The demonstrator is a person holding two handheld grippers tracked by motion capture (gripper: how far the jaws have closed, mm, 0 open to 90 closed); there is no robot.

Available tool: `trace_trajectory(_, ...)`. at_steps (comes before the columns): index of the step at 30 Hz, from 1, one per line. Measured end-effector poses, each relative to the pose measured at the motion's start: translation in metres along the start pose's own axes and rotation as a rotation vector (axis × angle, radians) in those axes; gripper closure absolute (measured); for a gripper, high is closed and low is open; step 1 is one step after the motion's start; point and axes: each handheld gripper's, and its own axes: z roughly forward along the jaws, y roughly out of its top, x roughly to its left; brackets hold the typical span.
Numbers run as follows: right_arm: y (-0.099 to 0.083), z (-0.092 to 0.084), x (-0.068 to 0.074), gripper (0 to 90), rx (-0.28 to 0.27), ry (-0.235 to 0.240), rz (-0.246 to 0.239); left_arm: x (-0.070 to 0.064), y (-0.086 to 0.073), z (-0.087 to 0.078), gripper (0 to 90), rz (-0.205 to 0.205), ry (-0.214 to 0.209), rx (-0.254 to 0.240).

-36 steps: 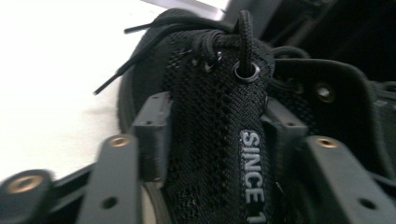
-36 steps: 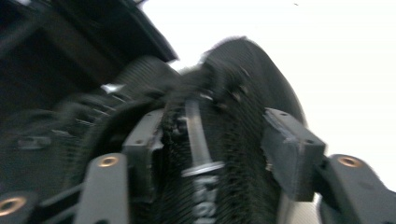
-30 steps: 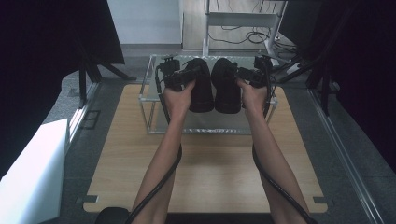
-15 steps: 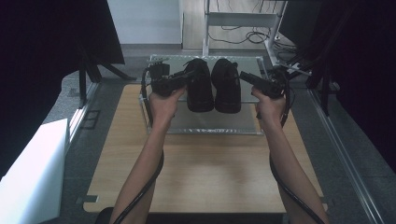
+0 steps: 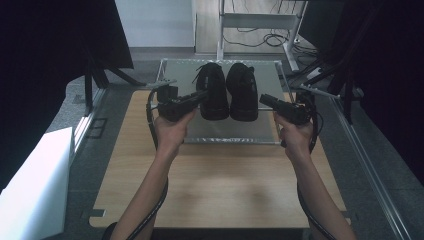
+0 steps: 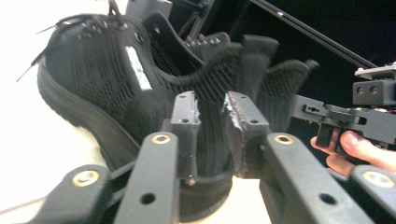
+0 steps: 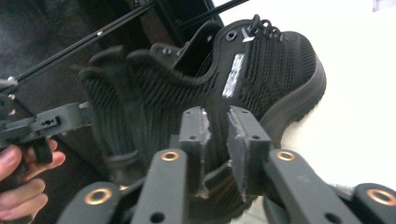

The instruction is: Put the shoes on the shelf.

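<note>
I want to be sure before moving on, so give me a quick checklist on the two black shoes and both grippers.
1. Left shoe and right shoe side by side on the clear shelf: ok.
2. Left gripper clear of its shoe: ok, jaws empty and just closing.
3. Right gripper clear of its shoe: ok, jaws empty and just closing.
4. Laces tucked in: not ok, loose on the left shoe.
5. Shoes upright: ok.
6. Shelf steady on the wooden table: cannot tell.
</note>
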Motion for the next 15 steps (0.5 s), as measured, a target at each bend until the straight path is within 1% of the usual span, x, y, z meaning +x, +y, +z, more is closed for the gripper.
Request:
trace_trajectory(3, -0.007, -0.007, 0.002, 82.4, 0.005, 0.021, -0.010, -0.002, -0.009, -0.003, 79.9, 0.010, -0.016, 0.005)
trace_trajectory(5, -0.013, -0.011, 0.003, 85.3, 0.009, 0.037, -0.021, -0.002, -0.015, -0.005, 83.4, 0.010, -0.036, 0.000)
trace_trajectory(8, -0.020, -0.015, 0.003, 89.3, 0.013, 0.065, -0.009, -0.005, -0.025, -0.008, 86.9, 0.023, -0.050, -0.001)
trace_trajectory(12, -0.033, -0.015, 0.005, 90.0, 0.030, 0.096, -0.012, -0.009, -0.037, -0.011, 88.9, 0.050, -0.068, 0.009)
trace_trajectory(15, -0.043, -0.014, 0.009, 90.0, 0.039, 0.116, -0.021, -0.011, -0.046, -0.012, 89.0, 0.074, -0.065, 0.020)
